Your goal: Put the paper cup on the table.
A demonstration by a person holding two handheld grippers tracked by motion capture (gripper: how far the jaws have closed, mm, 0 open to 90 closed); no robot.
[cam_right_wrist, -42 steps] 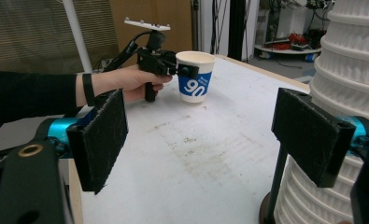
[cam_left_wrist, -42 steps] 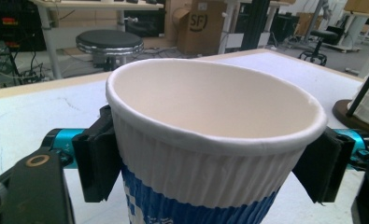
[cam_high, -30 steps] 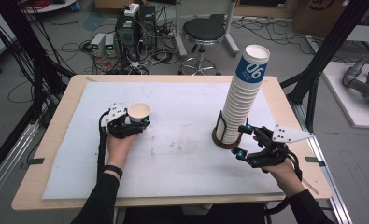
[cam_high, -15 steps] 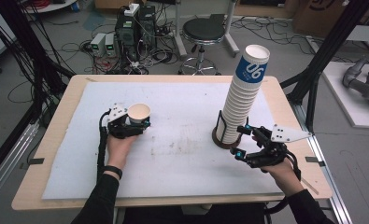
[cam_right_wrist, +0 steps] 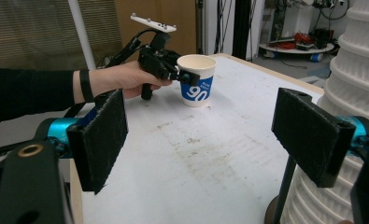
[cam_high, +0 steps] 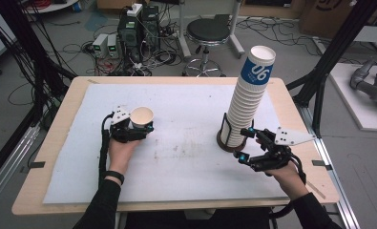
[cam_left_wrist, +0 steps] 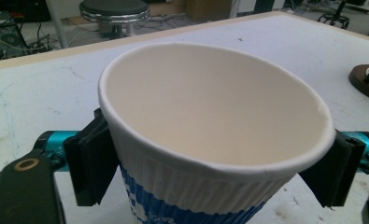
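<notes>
White paper cup [cam_left_wrist: 210, 135] upright on the tabletop [cam_high: 186, 143] between my left tool's [cam_high: 137, 128] jaws, which have just been opening, my right tool [cam_high: 246, 143] wide, empty, just beside the cup stack [cam_high: 246, 105].

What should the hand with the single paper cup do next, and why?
Probably draw the left gripper back from the paper cup. The cup stands upright on the table, apart from the tall stack of cups, and the jaws have just been opening, though the cup still sits between them. That looks like a finished placement.
</notes>
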